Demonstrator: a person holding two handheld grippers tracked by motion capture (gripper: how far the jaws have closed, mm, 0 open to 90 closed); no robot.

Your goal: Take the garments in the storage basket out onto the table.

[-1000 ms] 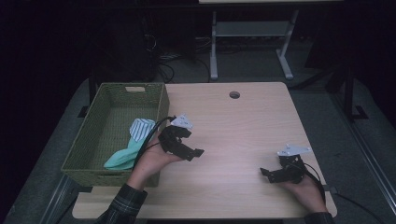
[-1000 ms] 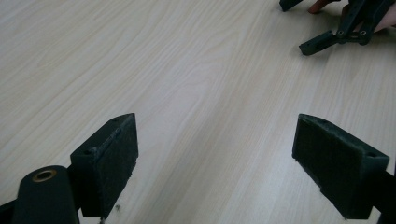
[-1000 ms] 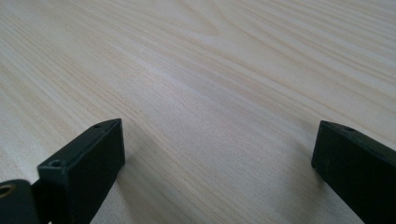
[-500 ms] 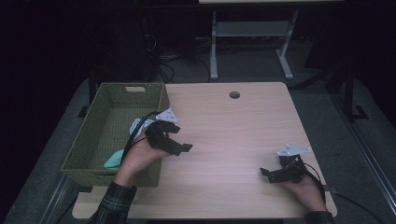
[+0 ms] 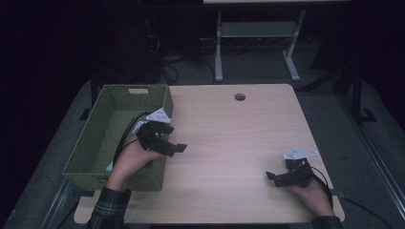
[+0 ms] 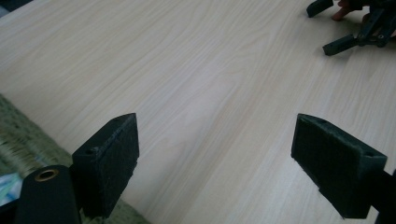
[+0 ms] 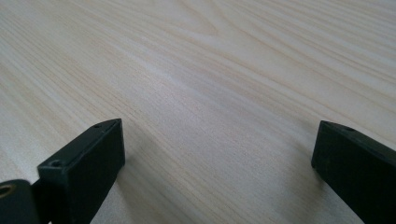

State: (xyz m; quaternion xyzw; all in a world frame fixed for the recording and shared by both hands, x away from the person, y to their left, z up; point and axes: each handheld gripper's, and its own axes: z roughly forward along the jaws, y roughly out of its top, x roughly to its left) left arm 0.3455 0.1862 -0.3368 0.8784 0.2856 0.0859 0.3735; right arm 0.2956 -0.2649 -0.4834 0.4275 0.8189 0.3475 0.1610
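Since a second ago the left hand-held gripper (image 5: 165,138) has drawn back from the middle of the bench toward the woven olive-green rectangular basket (image 5: 102,133), and it now hangs over that basket's right rim. Its two black jaws are spread wide with nothing between them; in the left gripper view (image 6: 215,163) bare wood shows in the gap, and the green weave lies under the nearer jaw. Just beneath and behind this hand-held gripper, inside the basket, a pale mint and white cloth item (image 5: 138,126) lies partly hidden by the hand (image 5: 131,160); a corner of it peeps in beside the jaw in the left gripper view (image 6: 9,184). A plaid sleeve (image 5: 107,210) covers the forearm below.

Well apart, toward the near right corner, the right hand-held gripper (image 5: 282,176) has stayed put, low over the light wooden bench (image 5: 229,138), its jaws likewise spread and empty in the right gripper view (image 7: 217,163). Far beyond both, a round cable hole (image 5: 239,97) sits in the bench's back edge.
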